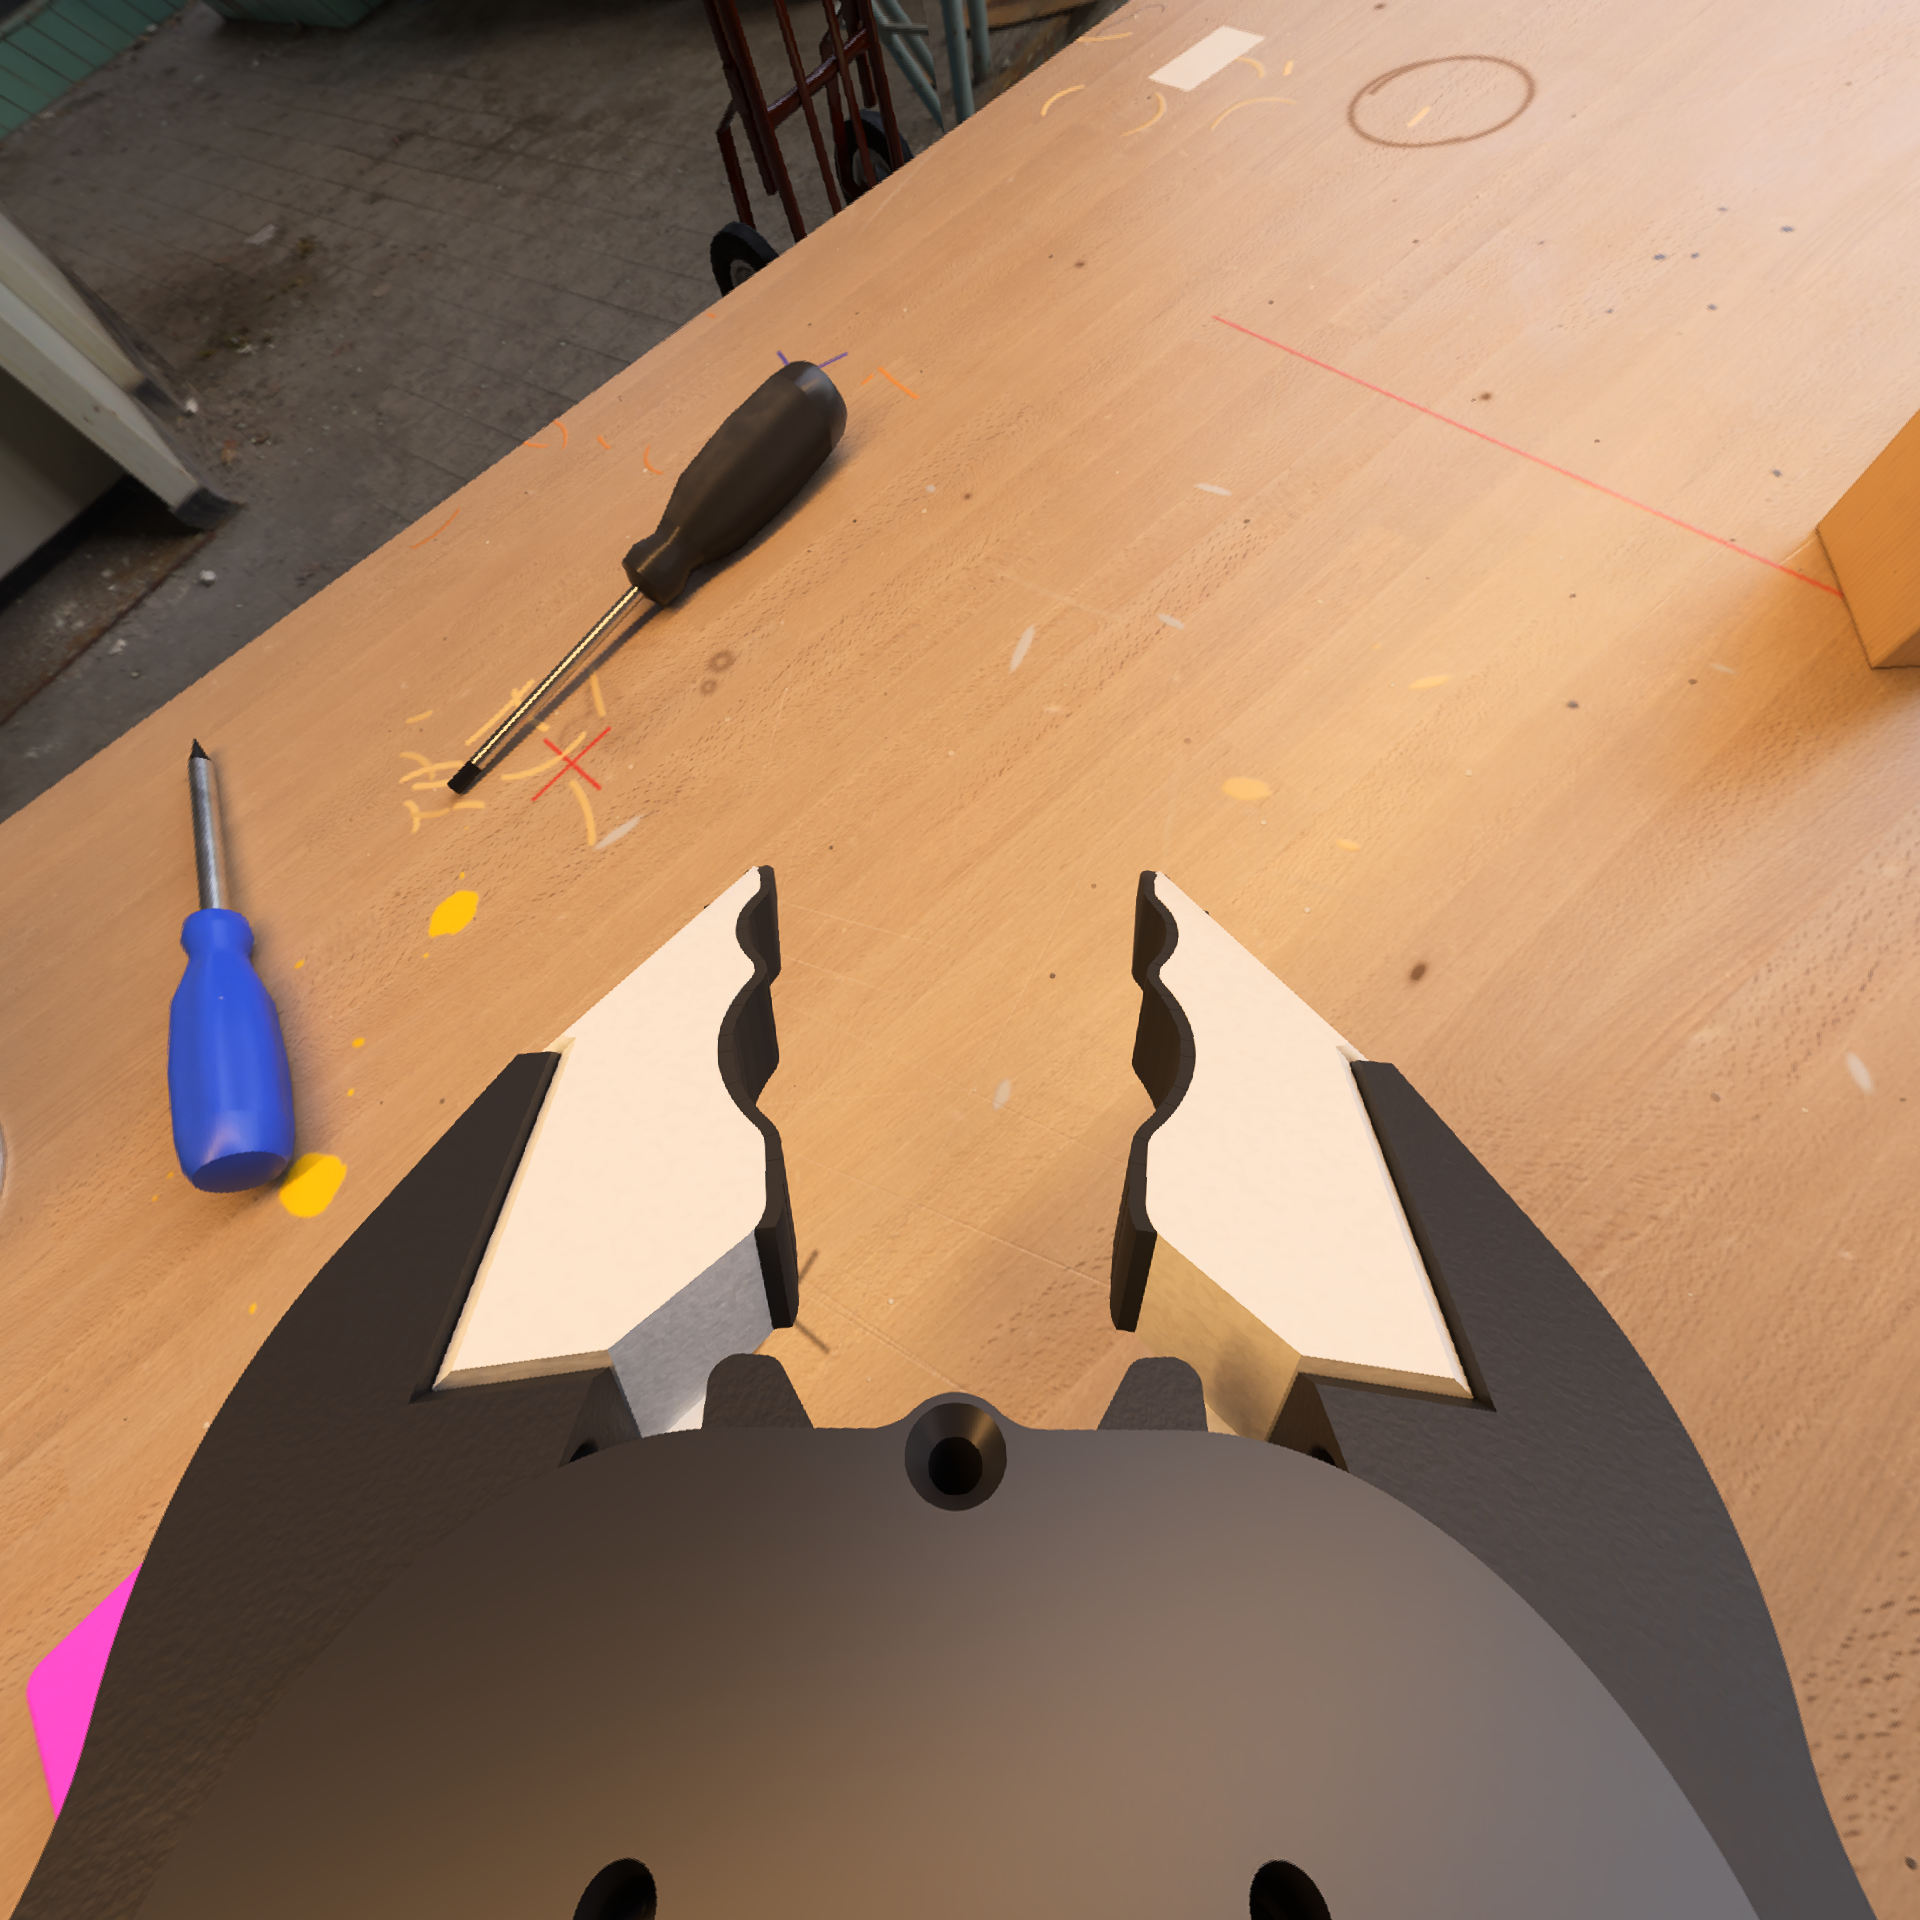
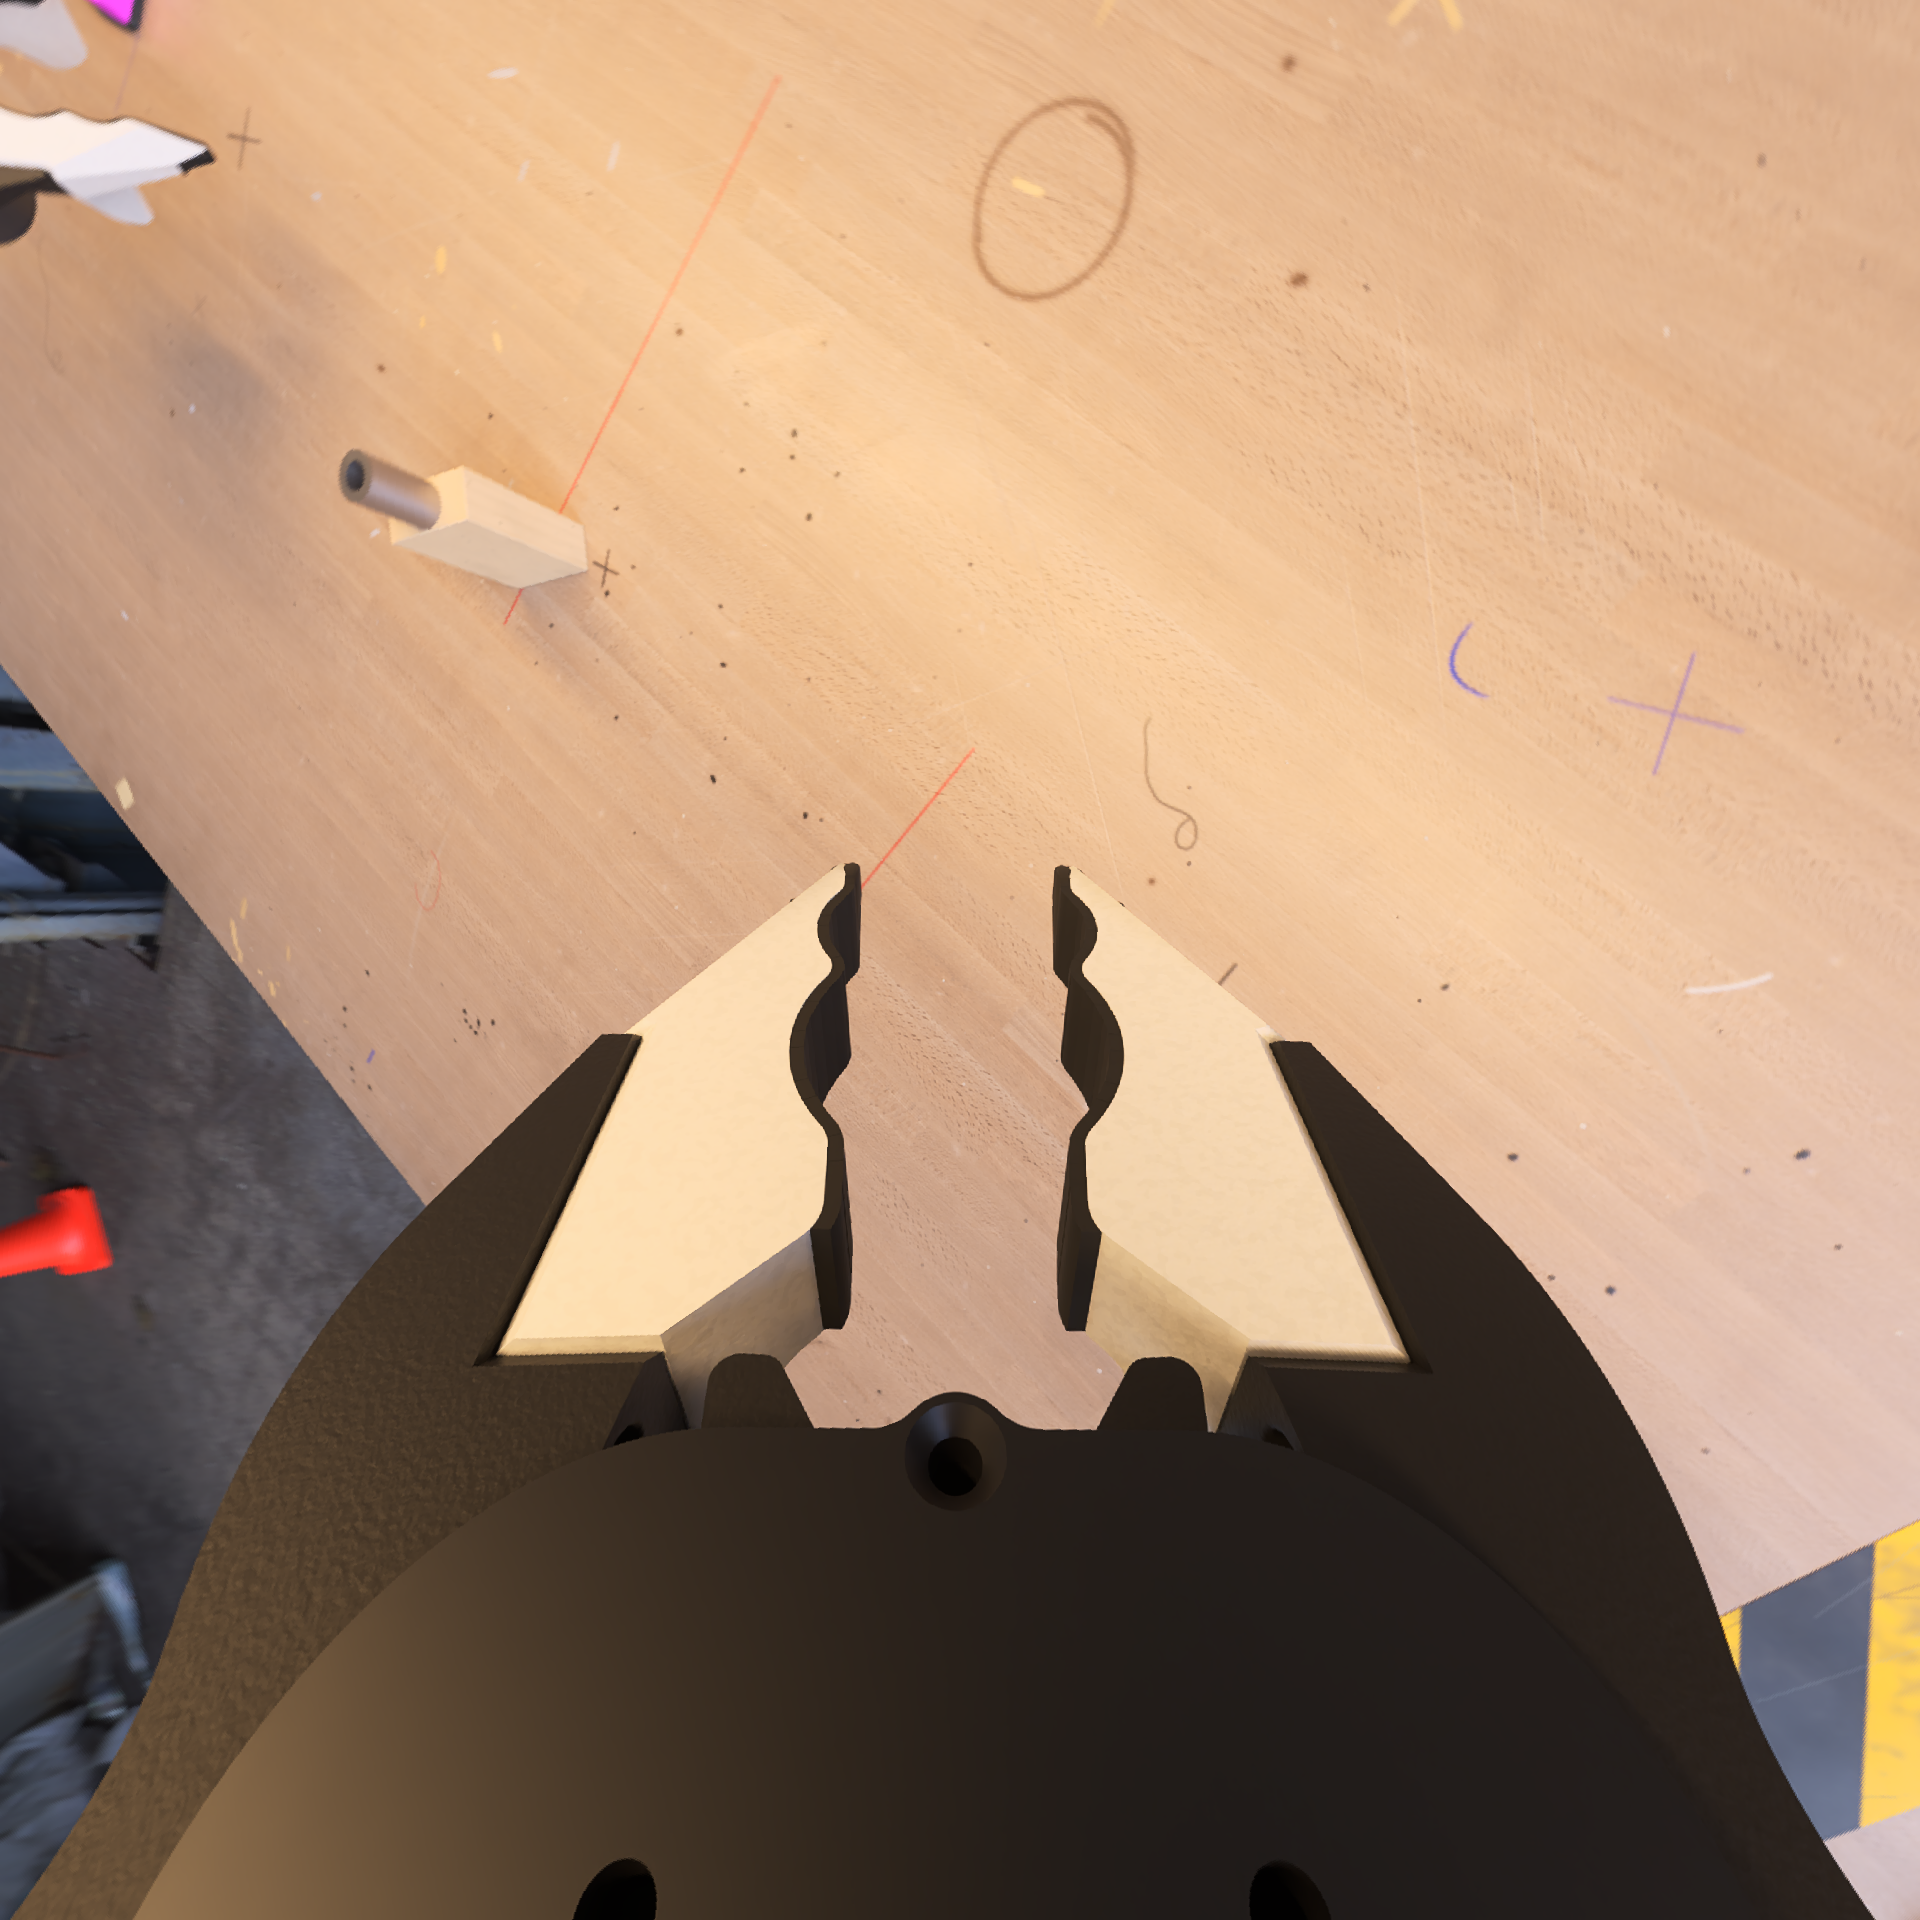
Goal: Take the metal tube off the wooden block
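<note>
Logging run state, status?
Left gripper and right gripper open, empty. Metal tube in wooden block, untouched. Nothing in the way.

Left gripper (image 1: 954,883) and right gripper (image 2: 956,878) look alike: round dark body, cream fingers (image 1: 665,1091) with wavy black pads, one screw hole.

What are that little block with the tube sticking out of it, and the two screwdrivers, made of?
The block looks like pale, unfinished wood: matte, with crisp flat faces. The tube looks like grey metal with a dull sheen and a hollow dark end. The blue screwdriver seems to have a glossy plastic handle and a shiny steel shaft. The dark screwdriver has a matte, perhaps rubbery or plastic, handle.
</note>
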Tool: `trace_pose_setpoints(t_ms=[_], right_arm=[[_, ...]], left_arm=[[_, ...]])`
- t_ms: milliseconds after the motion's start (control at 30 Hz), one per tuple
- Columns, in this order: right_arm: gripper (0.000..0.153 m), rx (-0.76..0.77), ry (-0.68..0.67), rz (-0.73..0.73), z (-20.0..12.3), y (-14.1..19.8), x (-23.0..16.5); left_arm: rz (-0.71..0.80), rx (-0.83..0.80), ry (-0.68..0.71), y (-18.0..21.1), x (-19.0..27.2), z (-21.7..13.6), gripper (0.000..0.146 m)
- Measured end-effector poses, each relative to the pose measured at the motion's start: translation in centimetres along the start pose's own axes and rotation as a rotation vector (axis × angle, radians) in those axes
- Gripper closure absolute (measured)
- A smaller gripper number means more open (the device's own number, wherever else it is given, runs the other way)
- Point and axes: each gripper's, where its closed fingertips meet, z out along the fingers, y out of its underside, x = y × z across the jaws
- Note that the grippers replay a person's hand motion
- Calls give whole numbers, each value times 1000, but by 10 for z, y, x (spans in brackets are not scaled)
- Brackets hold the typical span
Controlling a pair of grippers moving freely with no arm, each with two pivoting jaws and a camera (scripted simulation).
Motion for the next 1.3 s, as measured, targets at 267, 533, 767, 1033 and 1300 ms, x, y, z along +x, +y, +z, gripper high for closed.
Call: trace_pose_setpoints(t_ms=[267, 533, 767, 1033, 1300], right_arm=[[110, 159, 208, -334, 19, 3, -69], [97, 174, 512, -543, 173, -13, -120], [95, -139, 660, -669, 251, -38, -77], [123, -186, 636, -848, 263, -39, -87], [122, -86, 643, -1001, 268, 7, -166]], left_arm=[[49, -75, 5, 12, -7, -2, 75], [124, -206, 45, 35, -3, 3, 68], [309, -367, 30, 61, -16, 17, 70], [401, -334, 98, 60, -9, 27, 107], [572, -237, 253, 33, 74, 36, 107]])
